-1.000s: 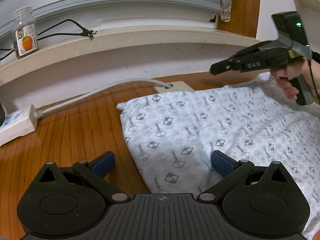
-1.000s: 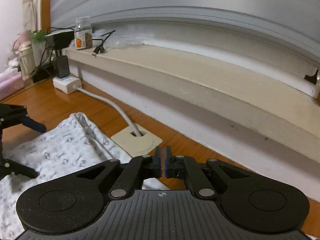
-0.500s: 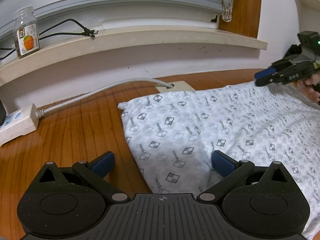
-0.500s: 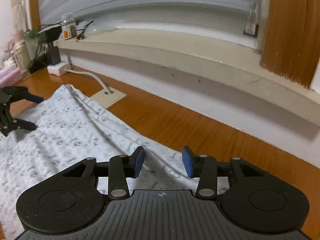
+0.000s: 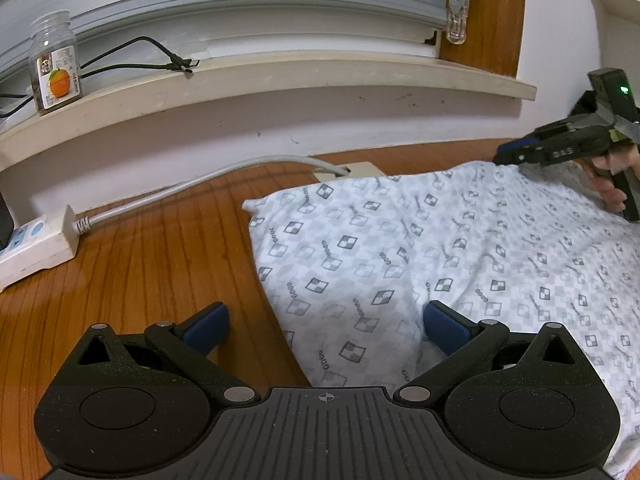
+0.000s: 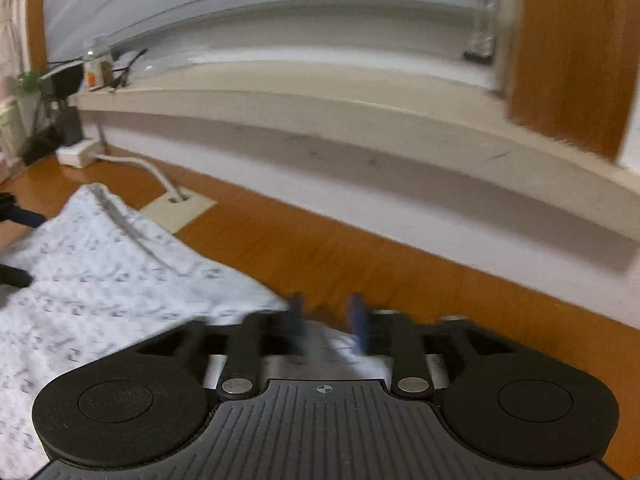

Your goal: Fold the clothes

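Observation:
A white garment [image 5: 440,240] with a grey checked print lies flat on the wooden floor. My left gripper [image 5: 326,328] is open wide and low over the garment's near left edge, and the cloth runs between its blue pads without touching them. My right gripper [image 6: 326,316] sits at the garment's far edge near the wall. Its jaws are opening, with a bit of the cloth edge [image 6: 332,348] below and between them, not pinched. This view is blurred. In the left wrist view the right gripper [image 5: 504,156] hovers over the far right corner, with a hand [image 5: 608,184] on its handle.
A white power strip [image 5: 36,240] and its grey cable [image 5: 200,178] lie left of the garment, leading to a floor outlet plate [image 5: 348,170]. A sill [image 5: 280,76] along the wall carries a jar [image 5: 54,76] and a black cable [image 5: 160,56]. Bare floor [image 5: 140,272] lies left.
My right gripper has moved right and down along the garment's far edge, and its jaws went from shut to parted. The left gripper and the garment have stayed put.

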Demonstrator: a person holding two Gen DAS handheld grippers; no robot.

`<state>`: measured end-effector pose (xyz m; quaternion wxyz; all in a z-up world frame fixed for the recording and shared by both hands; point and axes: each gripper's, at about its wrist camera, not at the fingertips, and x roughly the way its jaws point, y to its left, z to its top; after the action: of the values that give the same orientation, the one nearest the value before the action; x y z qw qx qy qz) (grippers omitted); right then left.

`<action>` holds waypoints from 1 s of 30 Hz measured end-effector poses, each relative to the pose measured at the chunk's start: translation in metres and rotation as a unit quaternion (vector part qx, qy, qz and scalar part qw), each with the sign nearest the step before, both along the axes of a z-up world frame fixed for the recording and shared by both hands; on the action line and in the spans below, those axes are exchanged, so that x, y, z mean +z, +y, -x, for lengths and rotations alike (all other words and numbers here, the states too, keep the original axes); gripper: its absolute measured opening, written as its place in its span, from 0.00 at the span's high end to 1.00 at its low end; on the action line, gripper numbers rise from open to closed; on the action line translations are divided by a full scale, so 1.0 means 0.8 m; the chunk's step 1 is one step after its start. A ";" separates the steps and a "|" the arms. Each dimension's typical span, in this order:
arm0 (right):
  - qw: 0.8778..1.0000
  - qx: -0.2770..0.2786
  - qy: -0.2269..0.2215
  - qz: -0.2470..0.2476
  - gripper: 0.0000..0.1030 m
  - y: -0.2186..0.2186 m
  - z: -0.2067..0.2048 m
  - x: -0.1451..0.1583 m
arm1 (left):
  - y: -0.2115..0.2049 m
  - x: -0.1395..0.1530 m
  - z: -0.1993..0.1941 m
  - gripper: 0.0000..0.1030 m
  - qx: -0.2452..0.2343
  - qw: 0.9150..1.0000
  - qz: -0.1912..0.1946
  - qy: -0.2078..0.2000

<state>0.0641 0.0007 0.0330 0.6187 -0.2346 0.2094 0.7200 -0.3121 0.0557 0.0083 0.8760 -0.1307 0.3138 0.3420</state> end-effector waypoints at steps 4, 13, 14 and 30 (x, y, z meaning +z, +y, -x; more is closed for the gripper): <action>0.999 0.012 0.043 -0.015 0.56 -0.017 -0.012 0.009 | 0.001 0.002 0.002 0.00 -0.002 1.000 -0.002 -0.008; 0.993 0.109 0.043 -0.025 0.57 0.033 0.085 0.019 | -0.002 0.002 -0.002 0.00 0.003 1.000 -0.006 0.002; 0.990 0.125 0.052 -0.025 0.57 0.040 0.098 0.020 | -0.001 0.002 -0.001 0.00 0.003 1.000 -0.002 0.001; 0.964 0.259 0.049 -0.008 0.98 0.044 0.214 0.019 | 0.001 0.004 -0.003 0.00 0.008 1.000 -0.004 0.002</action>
<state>-0.1070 0.0355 0.0480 0.4015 -0.2400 0.1657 0.8682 -0.3098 0.0561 0.0116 0.8733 -0.1294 0.3130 0.3502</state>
